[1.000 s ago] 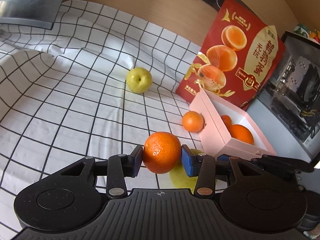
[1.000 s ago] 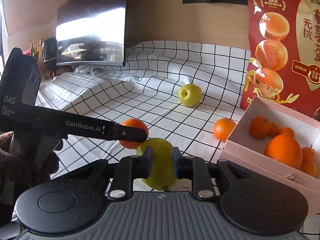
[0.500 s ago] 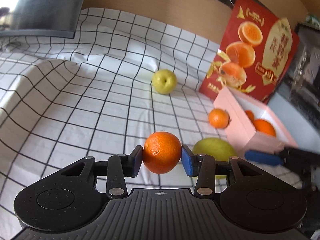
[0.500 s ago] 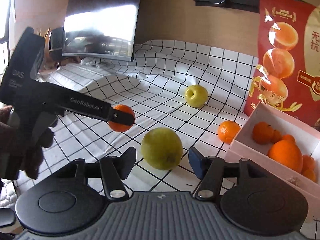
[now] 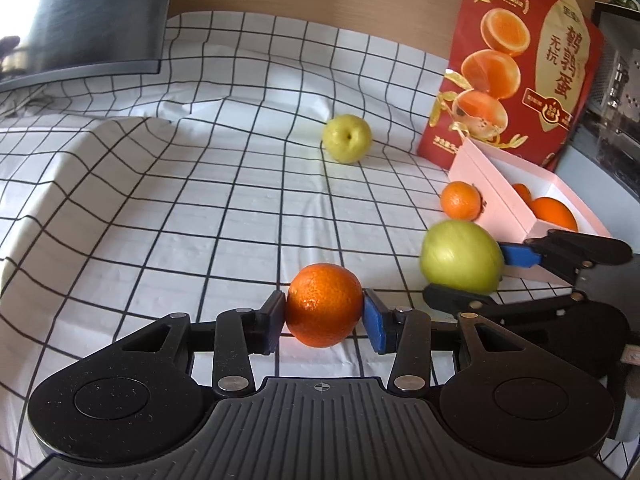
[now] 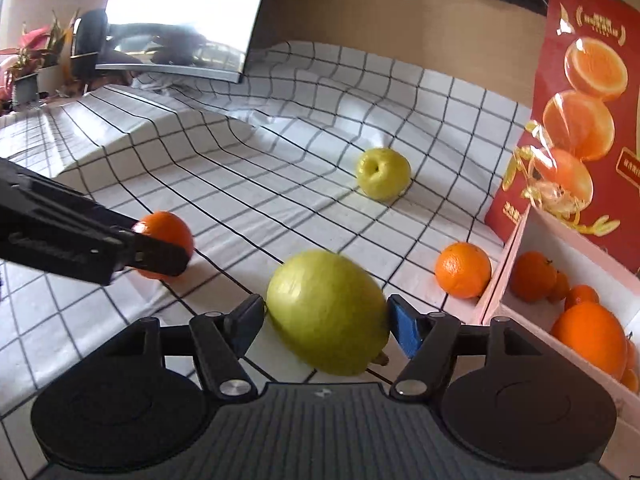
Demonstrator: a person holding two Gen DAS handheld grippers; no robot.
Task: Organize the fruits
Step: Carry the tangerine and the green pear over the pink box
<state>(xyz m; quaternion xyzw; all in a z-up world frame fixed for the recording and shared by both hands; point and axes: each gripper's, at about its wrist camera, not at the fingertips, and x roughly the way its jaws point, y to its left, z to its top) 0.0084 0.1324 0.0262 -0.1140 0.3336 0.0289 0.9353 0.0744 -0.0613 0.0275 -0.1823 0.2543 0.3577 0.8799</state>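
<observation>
My left gripper (image 5: 324, 318) is shut on an orange (image 5: 323, 310) and holds it above the checkered cloth; the orange also shows in the right wrist view (image 6: 170, 242). My right gripper (image 6: 326, 322) has its jaws closing on a big green fruit (image 6: 328, 312), fingers at its sides; the fruit is motion-blurred and also shows in the left wrist view (image 5: 460, 256). A pink box (image 6: 504, 292) at the right holds several oranges (image 6: 590, 338). A loose orange (image 6: 462, 270) lies against the box. A yellow-green apple (image 6: 383, 174) lies farther back.
A red printed bag (image 5: 516, 64) stands behind the box. A dark monitor (image 6: 176, 20) stands at the back left. The cloth (image 5: 120, 200) rises over a hump at the left. Potted plants (image 6: 28, 64) stand at the far left.
The right gripper opened half a second ago and now has its fingers against the green fruit again. The left gripper, still holding the orange, has moved left, away from the box.
</observation>
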